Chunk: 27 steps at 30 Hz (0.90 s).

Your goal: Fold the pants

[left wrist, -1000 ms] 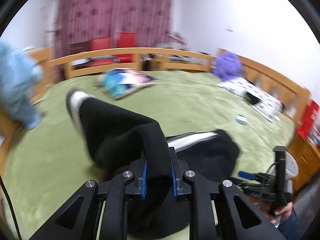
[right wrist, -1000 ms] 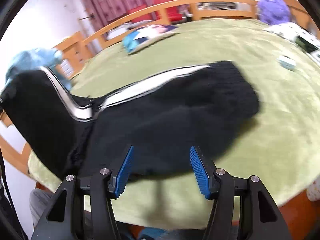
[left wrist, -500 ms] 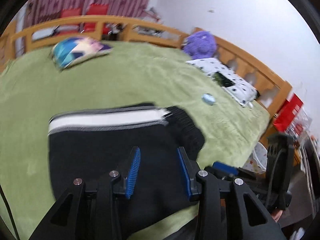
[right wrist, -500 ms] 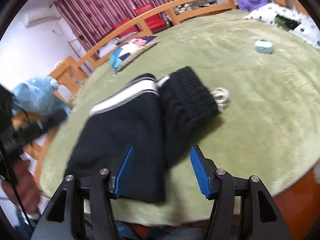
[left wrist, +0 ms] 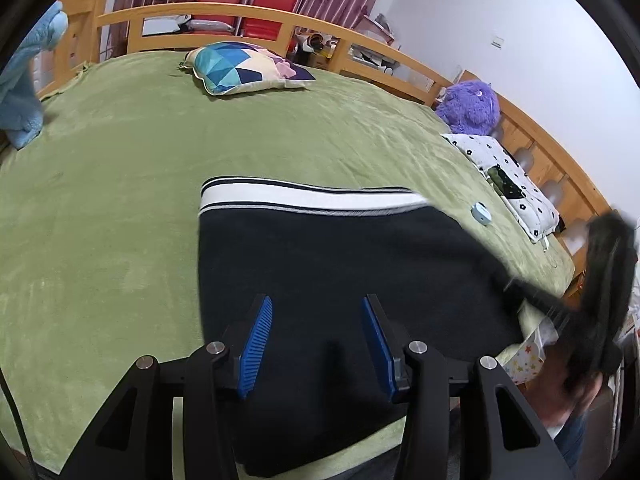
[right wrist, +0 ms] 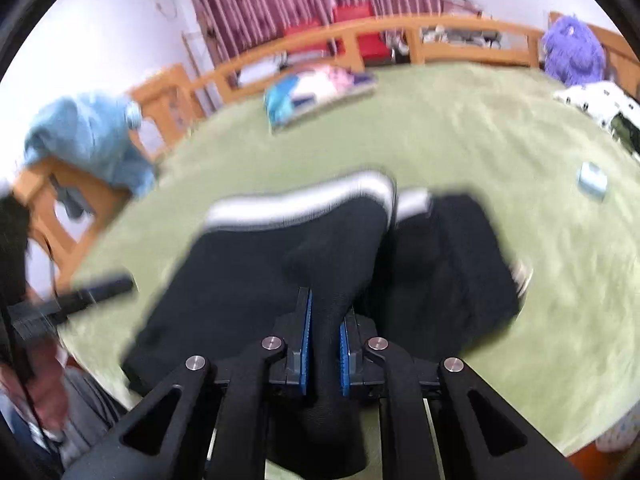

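Observation:
The black pants (left wrist: pixel 320 260) with a white side stripe lie folded on the green bed cover (left wrist: pixel 120 160). My left gripper (left wrist: pixel 317 300) hovers low over their near part. Its jaws are opening and the blue pads (left wrist: pixel 256 336) press on nothing. In the right wrist view, my right gripper (right wrist: pixel 325 312) is shut on a raised ridge of the black pants (right wrist: pixel 240 280) near their front edge. The waistband end (right wrist: pixel 460 260) lies doubled to the right. The right gripper (left wrist: pixel 600 288) shows as a dark blur at the left wrist view's right edge.
A patterned pillow (left wrist: pixel 244 68) lies at the far side. A purple plush (left wrist: pixel 470 106), a spotted white pillow (left wrist: pixel 512 184) and a small blue object (left wrist: pixel 480 213) sit at the right. A light blue cloth (left wrist: pixel 24 80) hangs on the wooden rail (left wrist: pixel 280 24).
My left gripper let go of the pants leg, opened and sank toward the folded pants. My right gripper went from open to shut on the pants' fabric and rose.

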Motion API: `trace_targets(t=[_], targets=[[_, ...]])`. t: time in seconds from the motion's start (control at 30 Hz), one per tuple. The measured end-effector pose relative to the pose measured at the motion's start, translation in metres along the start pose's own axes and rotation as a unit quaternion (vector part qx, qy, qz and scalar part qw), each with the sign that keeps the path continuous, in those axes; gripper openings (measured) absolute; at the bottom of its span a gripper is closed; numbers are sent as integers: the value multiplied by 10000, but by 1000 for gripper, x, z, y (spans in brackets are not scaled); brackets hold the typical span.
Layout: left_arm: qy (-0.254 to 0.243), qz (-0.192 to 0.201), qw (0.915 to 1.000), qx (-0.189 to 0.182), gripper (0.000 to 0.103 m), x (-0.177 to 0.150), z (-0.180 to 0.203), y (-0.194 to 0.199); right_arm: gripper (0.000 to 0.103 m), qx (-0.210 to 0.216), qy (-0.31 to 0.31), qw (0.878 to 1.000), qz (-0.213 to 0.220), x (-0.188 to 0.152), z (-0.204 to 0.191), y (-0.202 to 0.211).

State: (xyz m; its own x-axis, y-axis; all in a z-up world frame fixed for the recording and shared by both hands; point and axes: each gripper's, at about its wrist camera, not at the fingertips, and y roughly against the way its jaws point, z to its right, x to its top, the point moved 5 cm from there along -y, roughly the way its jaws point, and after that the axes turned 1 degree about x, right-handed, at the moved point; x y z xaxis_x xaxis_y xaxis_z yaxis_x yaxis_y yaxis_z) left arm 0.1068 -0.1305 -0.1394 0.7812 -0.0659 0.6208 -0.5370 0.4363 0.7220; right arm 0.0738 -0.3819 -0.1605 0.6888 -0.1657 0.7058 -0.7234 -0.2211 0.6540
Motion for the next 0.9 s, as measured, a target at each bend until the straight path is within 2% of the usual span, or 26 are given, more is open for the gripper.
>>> trace_targets(t=[0.03,0.1,0.13,0.2,0.23,0.3,0.37,0.43,0.47,0.5,0.53,0.6,0.63,0.67,0.7,0.73,0.77,0.8,0.9], targets=[[-12,6,10000,-28,44,1,3,0,10,-12,-18,9999,100,14,7,7],[-69,51,9999,-70,46,1,6,1,10,-307,-46,9991,292,31,26,17],[-88,70,9999,-78,50,1,8,0,10,-494,-69,9983,314,35,42,17],[-107,30,9998,-164,53,-2,12,-5,12,-833,-131,9964,5,28,68,1],[-141,-47,9996,-223,53,-5,15,-9,13,-989,-206,9945,-284,17,81,-15],[-206,-180,9993,-246,53,-9,19,-17,21,-1166,-272,9902,-720,-5,99,-37],[-269,-264,9990,-242,53,-14,22,-20,23,-1189,-379,9902,-623,-15,103,-27],[-339,-354,9986,-221,54,-21,23,-22,24,-1093,-437,9928,-244,-15,94,2],[-364,-400,9984,-186,55,-26,22,-24,28,-1041,-399,9938,-17,-17,88,13],[-366,-484,9981,-144,56,-35,20,-27,39,-979,-338,9945,170,-19,81,24],[-362,-578,9976,-148,56,-43,19,-30,42,-938,-233,9950,241,-24,75,26],[-476,-821,9955,-49,58,-66,18,-41,43,-931,-125,9956,56,-40,70,11],[-700,-858,9937,176,58,-76,18,-45,43,-959,-116,9951,-188,-54,71,-1],[-867,-830,9924,277,58,-82,18,-43,43,-1135,-61,9918,-590,-70,74,-21],[-970,-722,9923,248,58,-86,18,-34,43,-1208,-20,9898,-750,-79,75,-29],[-982,-679,9928,122,61,-87,19,-27,43,-1221,-13,9899,-718,-83,75,-29],[-1007,-674,9926,-48,70,-90,20,-20,43,-1187,-32,9911,-598,-81,74,-22],[-1100,-712,9912,-162,75,-95,23,-12,43,-1105,-66,9923,-548,-77,73,-16],[-1432,-758,9868,44,78,-113,29,-11,44,-827,-388,9953,-322,-64,76,-1]])
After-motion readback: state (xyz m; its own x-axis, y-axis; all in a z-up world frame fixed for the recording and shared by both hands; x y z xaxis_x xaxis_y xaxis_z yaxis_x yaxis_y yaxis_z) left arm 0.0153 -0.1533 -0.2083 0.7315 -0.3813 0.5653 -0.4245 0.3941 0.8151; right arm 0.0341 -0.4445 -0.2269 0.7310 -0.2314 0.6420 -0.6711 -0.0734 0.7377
